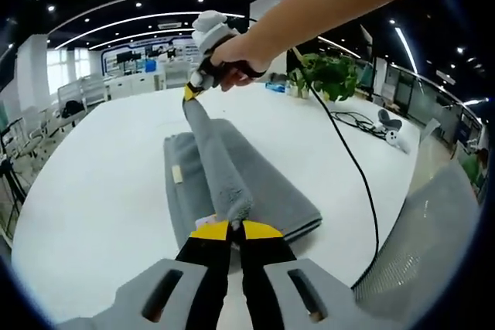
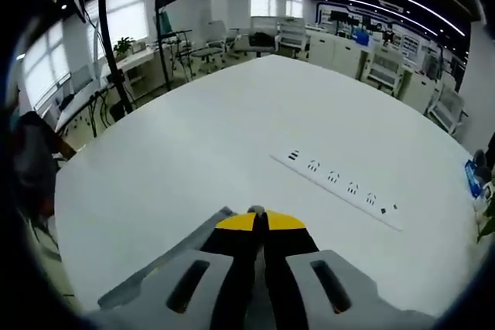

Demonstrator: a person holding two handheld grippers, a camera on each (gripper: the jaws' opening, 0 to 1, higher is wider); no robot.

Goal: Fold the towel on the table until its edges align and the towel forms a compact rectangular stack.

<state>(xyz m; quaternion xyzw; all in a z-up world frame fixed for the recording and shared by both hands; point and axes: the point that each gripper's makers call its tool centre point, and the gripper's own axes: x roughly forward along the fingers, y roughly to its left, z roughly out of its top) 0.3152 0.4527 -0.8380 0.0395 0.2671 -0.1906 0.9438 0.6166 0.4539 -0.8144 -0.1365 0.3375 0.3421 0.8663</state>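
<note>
A grey towel (image 1: pixel 263 191) lies partly folded on the white table (image 1: pixel 100 191). One edge of it is lifted and stretched taut between the two grippers. My left gripper (image 1: pixel 236 228) is shut on the near corner of that edge. The right gripper (image 1: pixel 192 90), held by a person's hand, grips the far corner above the table. In the right gripper view my right gripper (image 2: pixel 259 219) has its yellow-tipped jaws closed, with a sliver of grey towel (image 2: pixel 203 226) at its left side.
A black cable (image 1: pixel 357 168) runs across the table's right side past a potted plant (image 1: pixel 331 73). A grey chair back (image 1: pixel 433 245) stands at the lower right. A white power strip (image 2: pixel 340 189) lies on the table. Office desks and chairs surround it.
</note>
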